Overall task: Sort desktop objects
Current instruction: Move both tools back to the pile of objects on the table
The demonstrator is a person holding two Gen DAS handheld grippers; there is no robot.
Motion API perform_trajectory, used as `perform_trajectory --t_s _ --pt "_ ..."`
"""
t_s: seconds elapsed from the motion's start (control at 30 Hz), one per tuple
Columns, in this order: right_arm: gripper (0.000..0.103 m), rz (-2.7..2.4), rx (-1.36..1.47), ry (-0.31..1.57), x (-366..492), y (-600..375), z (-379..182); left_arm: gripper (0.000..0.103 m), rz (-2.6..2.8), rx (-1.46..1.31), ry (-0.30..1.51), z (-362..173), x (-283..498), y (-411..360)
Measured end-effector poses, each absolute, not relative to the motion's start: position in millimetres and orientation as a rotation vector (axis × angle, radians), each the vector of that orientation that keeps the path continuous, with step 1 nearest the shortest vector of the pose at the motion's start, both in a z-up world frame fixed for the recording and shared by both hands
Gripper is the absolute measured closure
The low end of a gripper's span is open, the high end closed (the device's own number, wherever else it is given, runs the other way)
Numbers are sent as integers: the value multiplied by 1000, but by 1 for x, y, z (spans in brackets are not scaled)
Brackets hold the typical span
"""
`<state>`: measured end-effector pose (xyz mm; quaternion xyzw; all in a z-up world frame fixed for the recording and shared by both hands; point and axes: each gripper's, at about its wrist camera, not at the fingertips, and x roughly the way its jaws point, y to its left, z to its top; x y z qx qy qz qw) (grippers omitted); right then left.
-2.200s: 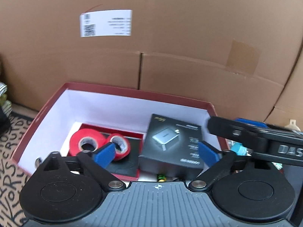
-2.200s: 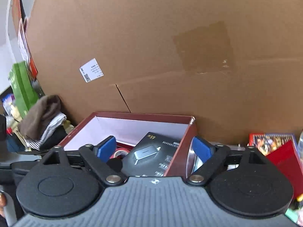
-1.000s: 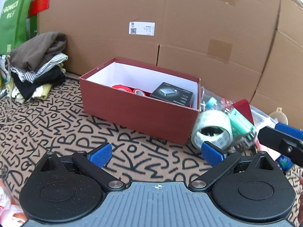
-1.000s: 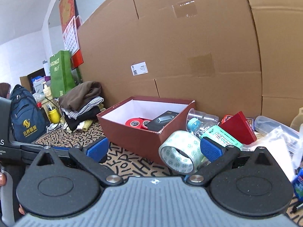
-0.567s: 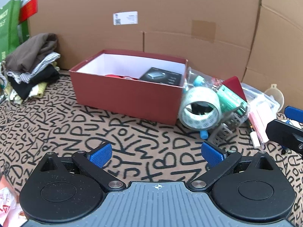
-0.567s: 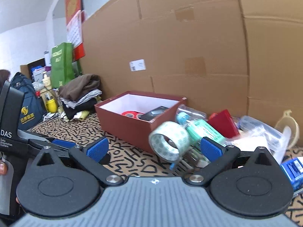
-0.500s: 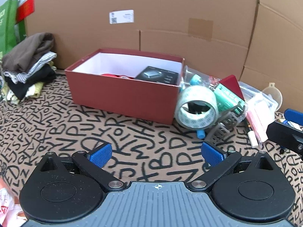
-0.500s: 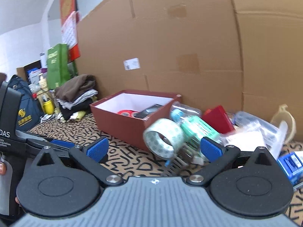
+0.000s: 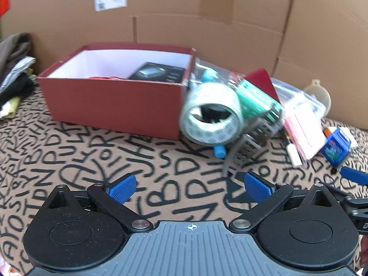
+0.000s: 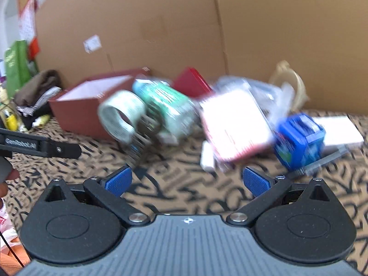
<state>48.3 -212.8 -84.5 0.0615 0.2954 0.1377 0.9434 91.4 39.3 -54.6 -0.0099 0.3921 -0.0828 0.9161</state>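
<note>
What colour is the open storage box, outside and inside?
The box is dark red outside with a white interior, clearest in the left wrist view.

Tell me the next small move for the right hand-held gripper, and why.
Probably ease the right hand-held gripper forward and right toward the blue box. Its jaws are open and empty, and that box lies loose on the patterned mat, outside the red box.

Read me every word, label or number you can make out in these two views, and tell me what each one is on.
"GenRobot.AI": on the black bar of the left claw, seen in the right wrist view.
White sticker on the cardboard wall: too small to read.
Black box in the red box: print too small.
Blue box, green pack: blurred.
Mat: loose decorative letters only.
</note>
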Motion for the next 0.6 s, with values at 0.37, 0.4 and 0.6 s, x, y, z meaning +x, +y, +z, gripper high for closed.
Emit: perform_trajectory --t_s 0.37,0.4,0.6 --pt "1 238 128 630 57 -225 -94 0 -206 -22 832 -66 104 23" --pt "1 241 125 631 58 -224 -94 0 -199 -27 830 -65 105 25" --pt "2 189 113 611 62 -241 -90 0 -225 -23 839 -65 107 26"
